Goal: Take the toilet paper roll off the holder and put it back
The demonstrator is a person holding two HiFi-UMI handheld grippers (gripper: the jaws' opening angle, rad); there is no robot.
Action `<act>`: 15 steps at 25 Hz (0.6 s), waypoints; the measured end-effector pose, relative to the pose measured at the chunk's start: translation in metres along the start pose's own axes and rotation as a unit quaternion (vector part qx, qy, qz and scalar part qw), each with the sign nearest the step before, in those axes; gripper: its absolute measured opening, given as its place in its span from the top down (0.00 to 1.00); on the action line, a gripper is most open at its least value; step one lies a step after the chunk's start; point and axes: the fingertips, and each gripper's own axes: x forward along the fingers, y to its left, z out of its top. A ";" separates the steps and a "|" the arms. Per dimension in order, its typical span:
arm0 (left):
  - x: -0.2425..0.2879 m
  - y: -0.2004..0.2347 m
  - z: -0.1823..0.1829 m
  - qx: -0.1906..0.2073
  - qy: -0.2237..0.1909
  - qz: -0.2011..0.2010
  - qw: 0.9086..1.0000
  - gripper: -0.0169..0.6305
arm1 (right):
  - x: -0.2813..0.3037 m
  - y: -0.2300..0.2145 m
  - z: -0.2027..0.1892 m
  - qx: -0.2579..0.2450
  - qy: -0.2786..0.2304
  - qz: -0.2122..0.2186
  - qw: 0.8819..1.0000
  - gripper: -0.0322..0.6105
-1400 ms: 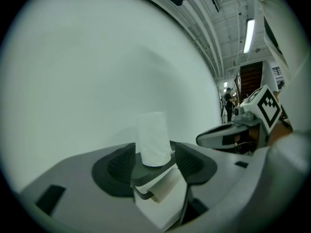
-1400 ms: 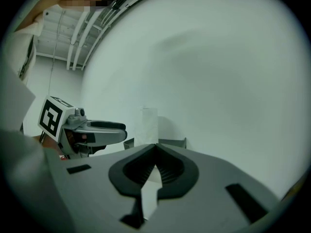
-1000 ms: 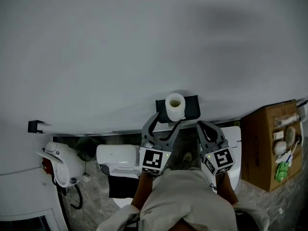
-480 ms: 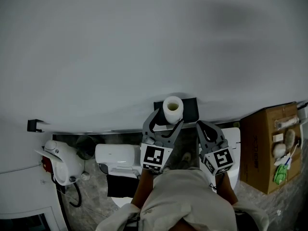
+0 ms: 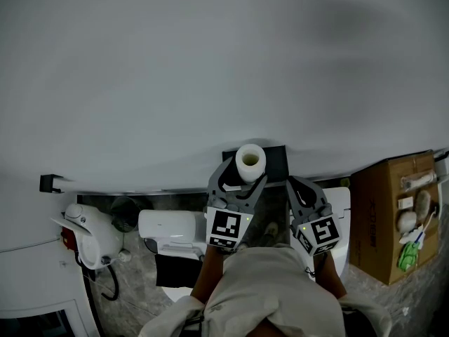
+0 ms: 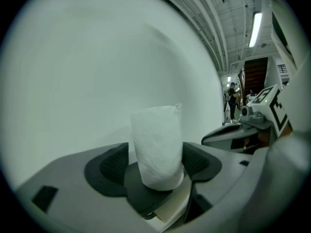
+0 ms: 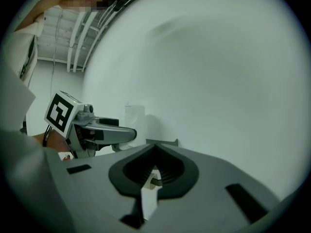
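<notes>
Wall (image 5: 210,69) bare grey around black holder (image 5: 276,159)

Support 1: black wall holder (image 5: 279,159), flat shelf.
- toilet paper roll (image 5: 250,161), upright, toward the shelf's 9 o'clock side.

Support 2: grey mottled floor (image 5: 140,276).
- cardboard box (image 5: 389,213), at 4 o'clock from the holder.
- white boxy unit (image 5: 170,228), at 8 o'clock from the holder.

Both grippers are moulded in grey plastic with curved fingers. On the left gripper (image 5: 244,171), black ribbed pads (image 6: 108,166) are set into the jaws. The left cube (image 5: 224,230) and the right cube (image 5: 321,234) behind the right gripper (image 5: 293,182) carry black-and-white square markers. At 6 o'clock, a pale loose top (image 5: 280,290) is worn.
</notes>
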 end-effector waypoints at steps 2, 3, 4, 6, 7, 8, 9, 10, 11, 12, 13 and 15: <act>0.000 0.000 0.000 0.010 0.004 0.002 1.000 0.46 | 0.001 0.000 0.000 0.000 0.000 0.001 1.000 0.95; 0.001 0.000 -0.001 0.017 0.008 0.002 1.000 0.46 | 0.001 0.000 0.001 0.000 0.000 0.002 1.000 0.95; 0.002 0.000 -0.002 0.026 0.012 0.002 1.000 0.47 | 0.002 -0.001 0.001 0.001 0.000 0.002 1.000 0.95; 0.003 -0.001 -0.003 0.039 0.018 0.002 0.999 0.50 | 0.003 -0.002 0.001 0.001 0.000 0.003 1.000 0.95; 0.004 0.000 -0.004 0.041 0.019 0.002 0.999 0.50 | 0.003 -0.002 0.001 0.001 0.000 0.003 1.000 0.95; 0.004 0.000 -0.005 0.041 0.018 0.001 0.999 0.51 | 0.004 -0.002 0.001 0.001 0.001 0.003 1.000 0.95; 0.004 0.000 -0.005 0.040 0.017 0.001 0.999 0.51 | 0.004 -0.002 0.000 0.001 0.001 0.002 1.000 0.95; 0.005 0.000 -0.005 0.039 0.016 0.000 0.999 0.51 | 0.005 -0.003 0.000 0.001 0.001 0.002 1.000 0.95; 0.004 0.000 -0.005 0.039 0.015 0.000 0.999 0.51 | 0.005 -0.003 0.000 0.001 0.001 0.002 1.000 0.95; 0.004 0.000 -0.004 0.039 0.014 -0.001 0.999 0.51 | 0.004 -0.002 0.000 0.001 0.001 0.001 1.000 0.95; 0.003 0.000 -0.004 0.039 0.013 0.000 0.999 0.52 | 0.004 -0.002 0.000 0.001 0.001 0.000 1.000 0.95; 0.002 0.001 -0.003 0.038 0.011 0.000 0.999 0.52 | 0.004 -0.001 0.001 0.000 0.001 -0.001 1.000 0.95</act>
